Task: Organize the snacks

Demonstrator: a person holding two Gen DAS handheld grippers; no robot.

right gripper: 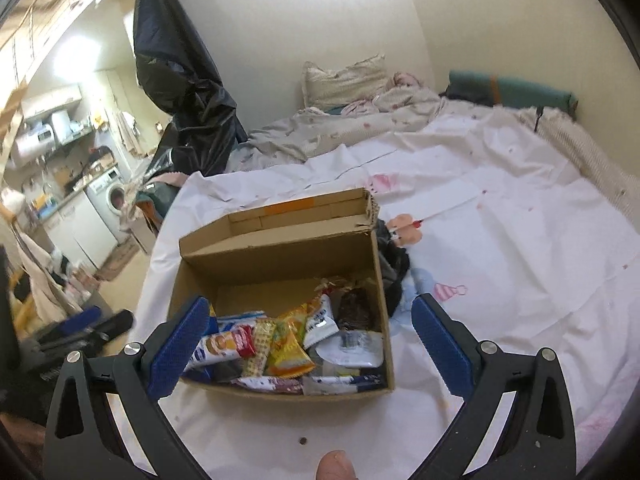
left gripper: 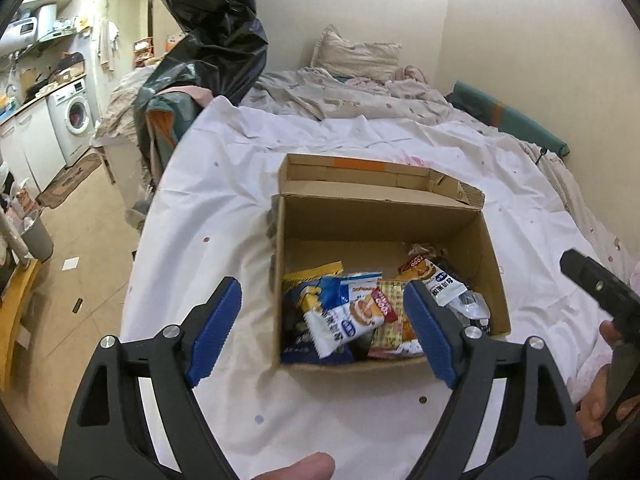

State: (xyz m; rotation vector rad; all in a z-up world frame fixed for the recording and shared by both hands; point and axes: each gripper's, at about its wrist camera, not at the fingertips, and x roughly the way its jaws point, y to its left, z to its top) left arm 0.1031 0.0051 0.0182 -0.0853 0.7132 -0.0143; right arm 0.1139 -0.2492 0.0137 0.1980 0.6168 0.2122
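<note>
the cardboard box (left gripper: 384, 216) sits open on the white sheet of the bed (left gripper: 224, 208), snack packets (left gripper: 348, 316) heaped in its near half, and it lies straight ahead of and below both tools. the left hand-held gripper (left gripper: 322, 330) looks the nearer, poised over the box's near left corner with its released, empty jaws straddling the left wall. the right hand-held gripper (right gripper: 310, 346) hangs just short of the near rim, jaws spread wide and empty, wider than the heap of packets whose long axes mostly run away from it.
</note>
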